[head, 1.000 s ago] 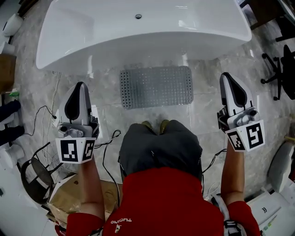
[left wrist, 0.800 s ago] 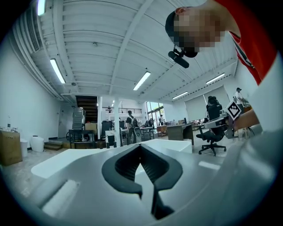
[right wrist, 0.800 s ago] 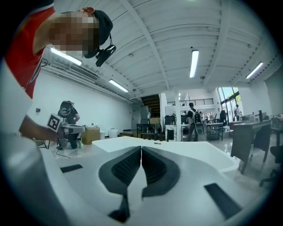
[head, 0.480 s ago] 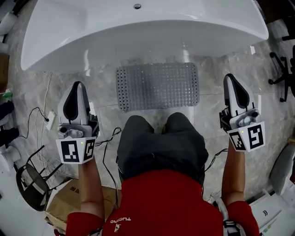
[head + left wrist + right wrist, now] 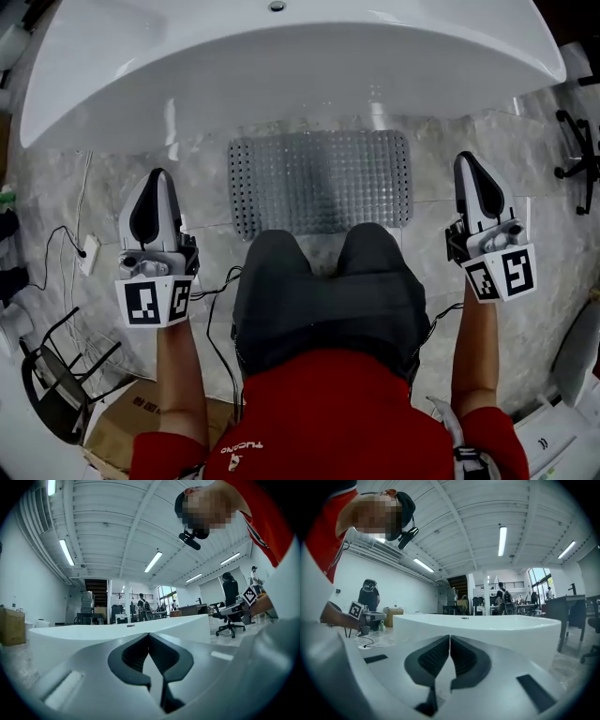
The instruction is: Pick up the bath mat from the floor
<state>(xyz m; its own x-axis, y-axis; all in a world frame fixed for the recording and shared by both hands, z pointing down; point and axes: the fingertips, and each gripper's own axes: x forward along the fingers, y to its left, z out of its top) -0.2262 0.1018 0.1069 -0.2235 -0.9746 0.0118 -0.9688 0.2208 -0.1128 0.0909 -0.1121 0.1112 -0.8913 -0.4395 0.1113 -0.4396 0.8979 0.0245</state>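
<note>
A grey studded bath mat (image 5: 319, 181) lies flat on the stone floor, just in front of the white bathtub (image 5: 281, 56). My knees hide its near edge. My left gripper (image 5: 157, 180) hangs left of the mat, above the floor, jaws shut and empty. To the right of the mat my right gripper (image 5: 467, 163) is likewise shut with nothing in it. Both point level toward the tub. In the left gripper view the closed jaws (image 5: 149, 635) face the tub wall (image 5: 117, 632); the right gripper view shows the same, shut jaws (image 5: 450, 638) before the tub (image 5: 487, 627).
Cables (image 5: 70, 246) trail over the floor at the left, by a black stool (image 5: 52, 380) and a cardboard box (image 5: 122, 427). An office chair's base (image 5: 579, 145) stands at the right. Behind the tub is an open hall with desks and people.
I have crouched lower: the tub and mat look larger and nearer, and both grippers have sunk toward the floor, still shut and either side of the mat.
</note>
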